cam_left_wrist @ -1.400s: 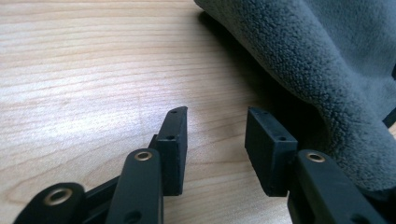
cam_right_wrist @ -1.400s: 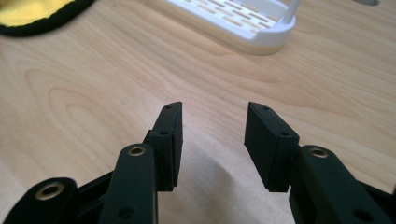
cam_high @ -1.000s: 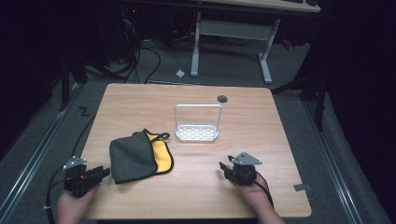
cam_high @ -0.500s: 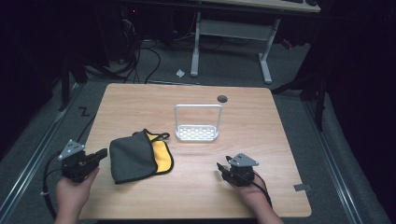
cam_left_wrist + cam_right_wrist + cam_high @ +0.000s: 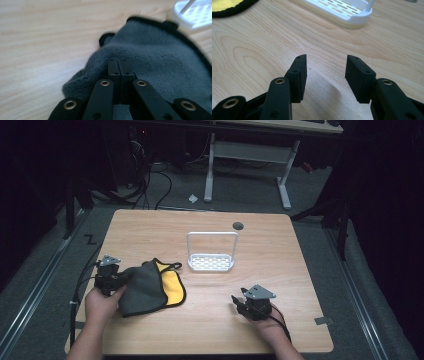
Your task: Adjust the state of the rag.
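Observation:
A grey cloth [image 5: 142, 287] with a yellow underside [image 5: 174, 285] and black trim lies bunched at the table's left front. My left gripper [image 5: 121, 278] is shut, and its tips push into the cloth's left edge. Seen from the left gripper view, the jaws [image 5: 118, 61] meet pad to pad against the grey fleece [image 5: 160, 55], with no cloth visible between them. My right gripper [image 5: 238, 302] rests low at the right front. It is open [image 5: 325, 63] over bare wood with nothing between its pads.
A white slotted tray with a wire handle [image 5: 211, 263] stands mid-table, right of the cloth and beyond the right gripper [image 5: 342, 13]. A dark round hole [image 5: 238, 225] marks the wooden tabletop [image 5: 280, 270] at the back. Cables and desk legs crowd the floor behind.
My left hand has moved right and forward from the table's left edge until the shut jaws meet the cloth, whose left side now bunches up. The right hand has stayed put.

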{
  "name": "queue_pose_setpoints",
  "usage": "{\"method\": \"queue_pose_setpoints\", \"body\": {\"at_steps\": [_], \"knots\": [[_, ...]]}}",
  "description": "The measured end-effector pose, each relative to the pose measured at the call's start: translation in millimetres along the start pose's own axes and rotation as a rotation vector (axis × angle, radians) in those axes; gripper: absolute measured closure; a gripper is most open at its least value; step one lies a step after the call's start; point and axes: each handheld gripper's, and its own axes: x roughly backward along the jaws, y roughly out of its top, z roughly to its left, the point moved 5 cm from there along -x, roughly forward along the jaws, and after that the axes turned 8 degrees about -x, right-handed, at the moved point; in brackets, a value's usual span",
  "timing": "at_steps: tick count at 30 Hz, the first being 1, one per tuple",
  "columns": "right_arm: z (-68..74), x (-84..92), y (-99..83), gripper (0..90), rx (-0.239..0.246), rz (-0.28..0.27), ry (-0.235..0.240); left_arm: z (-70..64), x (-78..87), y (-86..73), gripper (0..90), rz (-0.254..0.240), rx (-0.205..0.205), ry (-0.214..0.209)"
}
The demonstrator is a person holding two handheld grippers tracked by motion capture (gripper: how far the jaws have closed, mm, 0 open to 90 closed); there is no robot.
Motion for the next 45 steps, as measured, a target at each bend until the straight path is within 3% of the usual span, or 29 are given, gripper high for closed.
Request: {"method": "queue_pose_setpoints", "body": {"at_steps": [5, 11, 16, 20, 26, 32, 33, 40, 44, 45], "knots": [[0.6, 0.4, -0.1, 52.7, 0.002, 0.001, 0.002, -2.9, -20.0, -15.9, 90.0, 0.084, -0.024, -0.006], [1.4, -0.1, -0.7, 52.6, 0.004, 0.005, 0.003, -12.7, -23.1, -22.3, 90.0, 0.074, -0.046, -0.014], [2.4, -1.0, -0.7, 52.2, 0.009, 0.009, 0.004, -37.6, -22.6, -25.9, 90.0, 0.055, -0.098, -0.041], [3.2, -1.2, -0.7, 52.0, 0.01, 0.008, 0.006, -51.1, -23.0, -27.0, 90.0, 0.046, -0.116, -0.065], [3.7, -1.1, -0.9, 51.8, 0.014, 0.007, 0.009, -82.5, -24.6, -27.2, 90.0, 0.04, -0.165, -0.113], [4.0, -1.0, -0.7, 51.6, 0.015, 0.006, 0.012, -102.7, -27.8, -25.1, 90.0, 0.041, -0.17, -0.144], [4.1, -1.0, -0.7, 51.5, 0.015, 0.006, 0.012, -110.8, -29.2, -23.9, 90.0, 0.042, -0.172, -0.155], [4.8, -1.2, -0.9, 51.2, 0.016, 0.008, 0.015, -129.9, -33.3, -20.4, 89.9, 0.031, -0.186, -0.188], [4.5, -0.4, -0.9, 51.1, 0.015, 0.005, 0.016, -132.3, -25.3, -15.3, 77.6, -0.004, -0.154, -0.201], [4.2, -0.5, -0.9, 51.1, 0.013, 0.005, 0.017, -134.9, -18.0, -11.9, 75.1, -0.033, -0.147, -0.197]]}}
